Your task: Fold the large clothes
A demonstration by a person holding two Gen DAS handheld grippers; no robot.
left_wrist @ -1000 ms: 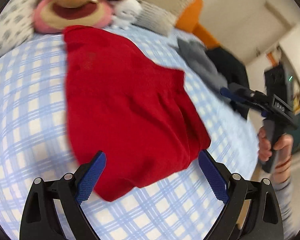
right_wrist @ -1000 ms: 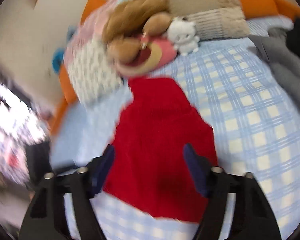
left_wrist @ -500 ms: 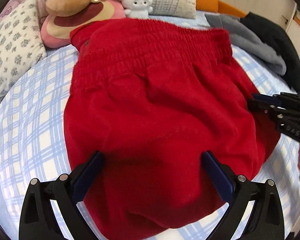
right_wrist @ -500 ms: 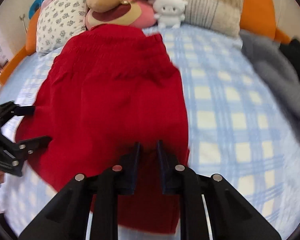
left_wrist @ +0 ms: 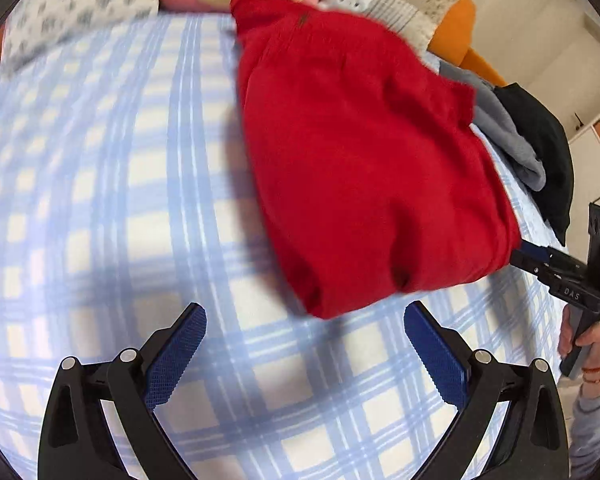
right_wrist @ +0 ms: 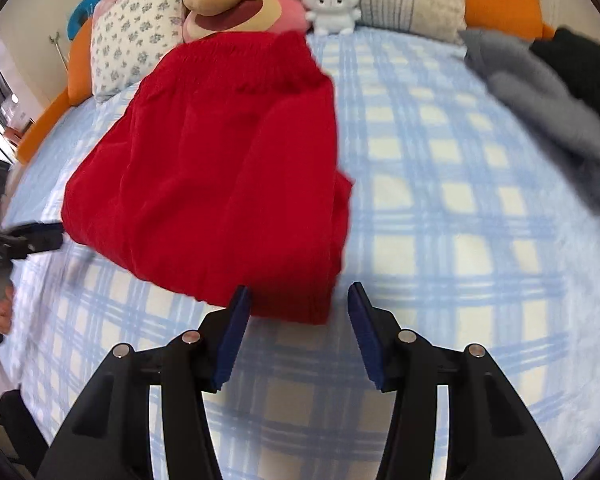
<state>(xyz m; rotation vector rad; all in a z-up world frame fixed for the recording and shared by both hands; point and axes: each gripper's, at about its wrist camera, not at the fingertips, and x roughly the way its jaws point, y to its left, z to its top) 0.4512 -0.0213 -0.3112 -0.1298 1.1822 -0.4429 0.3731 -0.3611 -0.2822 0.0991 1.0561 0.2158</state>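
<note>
Matt red cloth garment, soft checked bedsheet, textured blue fingers

Folded garment on bed, centre-left. Pillows and plush toys behind it at headboard. Clothes pile far right. Both grippers near front edge.

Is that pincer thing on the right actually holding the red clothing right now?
No, in the right wrist view the right gripper stands open, its blue pads apart at the near corner of the red garment without pinching it.
</note>
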